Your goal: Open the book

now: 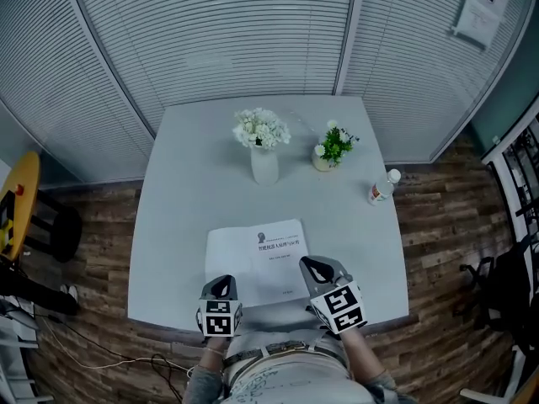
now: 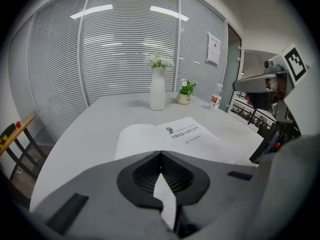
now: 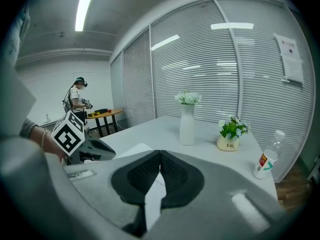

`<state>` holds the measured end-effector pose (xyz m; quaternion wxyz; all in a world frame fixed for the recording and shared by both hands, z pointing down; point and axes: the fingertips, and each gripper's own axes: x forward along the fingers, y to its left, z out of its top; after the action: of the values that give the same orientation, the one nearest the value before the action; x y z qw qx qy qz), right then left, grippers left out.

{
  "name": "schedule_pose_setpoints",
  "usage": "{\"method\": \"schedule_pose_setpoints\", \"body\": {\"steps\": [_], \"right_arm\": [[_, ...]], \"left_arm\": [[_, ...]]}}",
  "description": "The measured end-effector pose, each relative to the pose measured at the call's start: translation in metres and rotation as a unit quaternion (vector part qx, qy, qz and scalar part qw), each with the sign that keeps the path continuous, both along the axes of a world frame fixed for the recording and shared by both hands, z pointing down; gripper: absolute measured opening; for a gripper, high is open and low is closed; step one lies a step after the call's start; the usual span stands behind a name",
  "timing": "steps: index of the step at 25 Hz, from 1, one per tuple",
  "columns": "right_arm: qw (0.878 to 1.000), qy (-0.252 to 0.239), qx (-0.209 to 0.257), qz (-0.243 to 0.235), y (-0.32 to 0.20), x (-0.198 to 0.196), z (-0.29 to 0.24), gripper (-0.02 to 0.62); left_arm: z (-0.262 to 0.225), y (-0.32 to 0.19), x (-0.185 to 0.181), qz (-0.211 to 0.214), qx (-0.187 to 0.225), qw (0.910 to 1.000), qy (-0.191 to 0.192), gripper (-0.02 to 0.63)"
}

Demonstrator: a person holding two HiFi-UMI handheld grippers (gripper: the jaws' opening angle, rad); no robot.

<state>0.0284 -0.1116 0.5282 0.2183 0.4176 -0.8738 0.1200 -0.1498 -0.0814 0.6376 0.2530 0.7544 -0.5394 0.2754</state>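
The white book (image 1: 257,263) lies spread flat near the table's front edge: a blank leaf is on the left and a page with a printed title on the right (image 2: 175,139). My left gripper (image 1: 222,281) hovers at the book's near left corner. Its jaws meet at the tips (image 2: 160,154), and I see nothing between them. My right gripper (image 1: 310,263) hangs over the near right part of the book, its jaws likewise closed and empty (image 3: 160,153). The left gripper view also catches the right gripper (image 2: 250,84); the right gripper view catches the left gripper (image 3: 95,151) and a strip of the book (image 3: 135,149).
Behind the book stand a white vase of white flowers (image 1: 264,162), a small potted plant (image 1: 328,154) and a bottle (image 1: 381,190) near the table's right edge. A yellow table (image 1: 17,200) is at far left. A person (image 3: 77,99) stands in the background.
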Motion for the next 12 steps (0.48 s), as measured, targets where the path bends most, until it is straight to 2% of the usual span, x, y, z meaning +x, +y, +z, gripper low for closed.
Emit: {"method": "schedule_pose_setpoints", "body": {"steps": [3, 8, 12], "right_arm": [[1.0, 0.003, -0.002, -0.012, 0.002, 0.0, 0.002, 0.002], [0.999, 0.004, -0.009, -0.03, 0.006, -0.003, 0.006, 0.002], [0.999, 0.006, -0.02, -0.048, 0.009, -0.006, 0.01, 0.002]], "left_arm": [[-0.007, 0.001, 0.013, 0.008, 0.006, 0.9999, 0.013, -0.002], [-0.021, 0.003, 0.034, 0.036, 0.021, 0.999, 0.013, -0.002], [-0.04, 0.004, 0.054, 0.051, 0.036, 0.9975, 0.033, -0.002]]}}
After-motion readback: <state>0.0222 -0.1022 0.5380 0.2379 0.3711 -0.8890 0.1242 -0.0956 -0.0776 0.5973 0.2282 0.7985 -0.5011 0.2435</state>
